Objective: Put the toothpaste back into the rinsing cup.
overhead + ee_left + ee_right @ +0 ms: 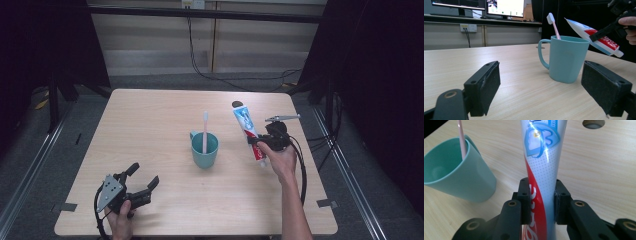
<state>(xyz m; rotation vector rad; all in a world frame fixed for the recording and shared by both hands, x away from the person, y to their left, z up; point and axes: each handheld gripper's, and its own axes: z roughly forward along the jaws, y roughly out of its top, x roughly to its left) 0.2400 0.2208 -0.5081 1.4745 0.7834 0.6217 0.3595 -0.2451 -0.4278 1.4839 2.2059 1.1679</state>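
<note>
Nearest the person, at about 7 o'clock on the wooden table (165, 107), the left gripper (143, 180) rests low with its jaws spread wide and nothing between them. They point toward the teal mug (204, 149) at table centre, well apart from it.

At about 3 o'clock, the right gripper (258, 146) is raised off the surface, its jaws pinching a toothpaste tube (248, 131) near its cap end. In the right gripper view both pads press the tube's sides (541, 182). The tube's long axis runs away from the jaws, toward 11 o'clock, flat end farthest.

The mug stands upright just left of the tube, holding a pink toothbrush (204, 131), head up.

Judgement: the right hand is nearer. The mug's opening lies at 9 o'clock from the tube, so the tube must swing leftward to enter it.
</note>
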